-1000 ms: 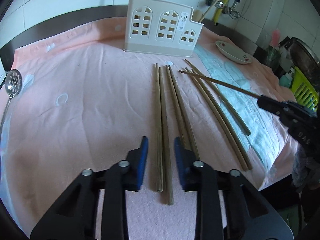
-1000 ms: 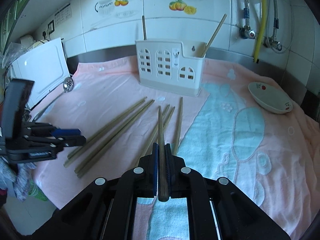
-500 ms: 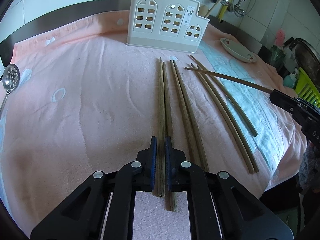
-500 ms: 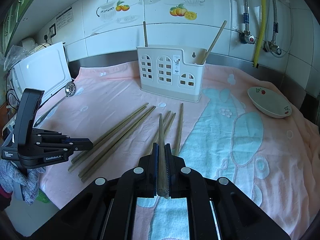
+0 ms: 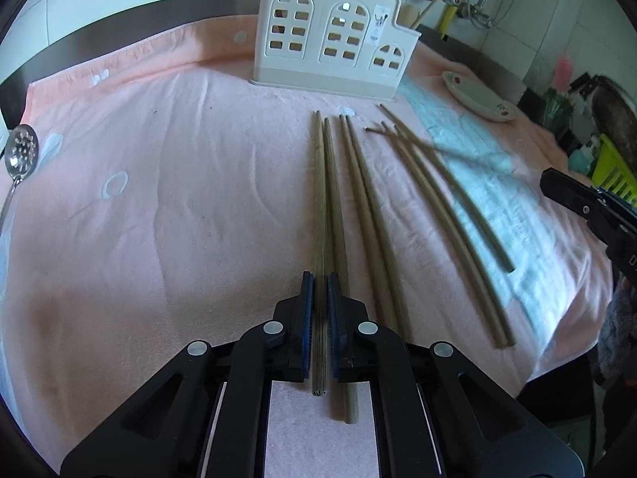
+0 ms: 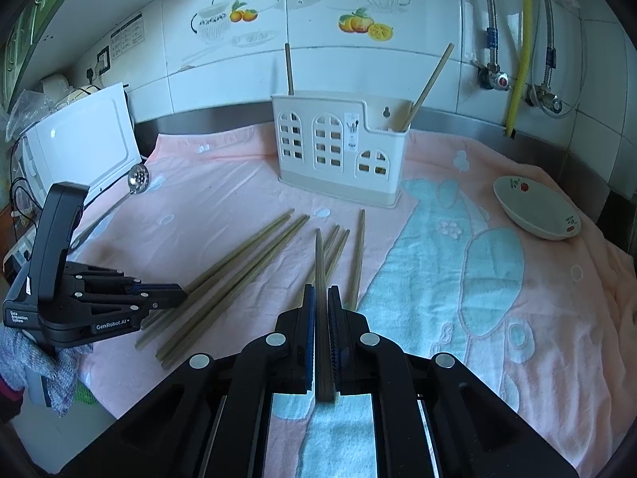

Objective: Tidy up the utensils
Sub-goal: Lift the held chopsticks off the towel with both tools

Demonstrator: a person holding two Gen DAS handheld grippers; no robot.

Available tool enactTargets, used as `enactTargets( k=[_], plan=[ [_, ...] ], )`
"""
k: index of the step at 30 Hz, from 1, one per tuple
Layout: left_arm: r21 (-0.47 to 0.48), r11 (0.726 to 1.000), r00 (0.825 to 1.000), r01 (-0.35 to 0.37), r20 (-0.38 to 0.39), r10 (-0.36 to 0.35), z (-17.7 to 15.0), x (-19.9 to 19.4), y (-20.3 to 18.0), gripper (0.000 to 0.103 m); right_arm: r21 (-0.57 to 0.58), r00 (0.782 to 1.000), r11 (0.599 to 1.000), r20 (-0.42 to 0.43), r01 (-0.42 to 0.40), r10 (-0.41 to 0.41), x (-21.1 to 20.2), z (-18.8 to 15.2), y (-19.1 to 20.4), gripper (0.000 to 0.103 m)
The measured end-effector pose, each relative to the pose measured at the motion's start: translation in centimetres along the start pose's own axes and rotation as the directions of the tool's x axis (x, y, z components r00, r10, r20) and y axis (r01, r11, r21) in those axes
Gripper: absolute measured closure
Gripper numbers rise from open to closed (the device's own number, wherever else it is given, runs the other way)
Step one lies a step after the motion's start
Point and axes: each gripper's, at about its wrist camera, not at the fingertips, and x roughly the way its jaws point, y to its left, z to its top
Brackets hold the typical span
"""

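My left hand-held gripper (image 5: 320,306) pinches one chopstick (image 5: 319,215) lying on the pink towel (image 5: 159,199), in front of the white utensil holder (image 5: 330,40). My right hand-held gripper (image 6: 321,318) clamps another chopstick (image 6: 319,263), raised above loose chopsticks (image 6: 239,267) before that holder.

Count, this moment:
- Chopsticks lying on towel (image 5: 199,215): 7, near the holder's front (image 5: 360,203).
- Chopsticks clamped in grippers: 2, one each (image 5: 319,239) (image 6: 320,271).
- Chopsticks standing in holder (image 6: 338,151): 2 (image 6: 428,87).
- Bowl (image 6: 535,207), far right: 1.
- Slotted spoon (image 5: 18,159), far left: 1.
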Motion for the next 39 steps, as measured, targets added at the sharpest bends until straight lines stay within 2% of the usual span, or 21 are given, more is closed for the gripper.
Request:
enactTargets(
  k=[7,12,18,25,30,33,35,39],
  plan=[
    [0.015,1.000,0.996,0.011,0.092,-0.012,1.7,-3.1,-0.3,0.097,-0.019,0.999,1.000,0.034,0.004,-0.004,-1.0,2.0,0.0,0.096],
    [0.024,1.000,0.990,0.007,0.144,-0.010,2.8,-4.7,-0.4,0.097,0.006,1.000,1.000,-0.008,-0.025,0.025,-0.3,0.9,0.0,0.096],
    [0.023,1.000,0.989,0.005,0.145,-0.008,3.0,-4.8,-0.3,0.097,0.034,0.994,0.997,-0.084,-0.070,0.073,1.3,-1.7,1.1,0.096],
    [0.023,1.000,0.989,0.011,0.144,-0.014,2.9,-4.7,0.0,0.097,0.064,0.986,0.991,-0.115,-0.114,0.121,2.4,-3.2,3.6,0.095],
    [0.028,0.999,0.989,0.028,0.144,-0.032,2.8,-4.7,0.4,0.097,0.112,0.983,0.988,-0.138,-0.104,0.119,3.4,-4.2,4.7,0.094],
    [0.025,0.999,0.989,0.040,0.144,-0.043,2.7,-4.7,0.7,0.097,0.130,0.984,0.989,-0.154,-0.073,0.093,4.1,-4.6,5.2,0.090],
    [0.027,0.999,0.988,0.044,0.147,-0.047,2.6,-4.8,0.8,0.097,0.122,0.985,0.992,-0.161,-0.039,0.058,4.5,-4.7,5.2,0.090],
    [0.032,0.998,0.987,0.048,0.155,-0.052,2.5,-5.1,0.9,0.097,0.133,0.985,0.991,-0.169,-0.017,0.039,4.8,-5.1,5.2,0.090]
  ],
)
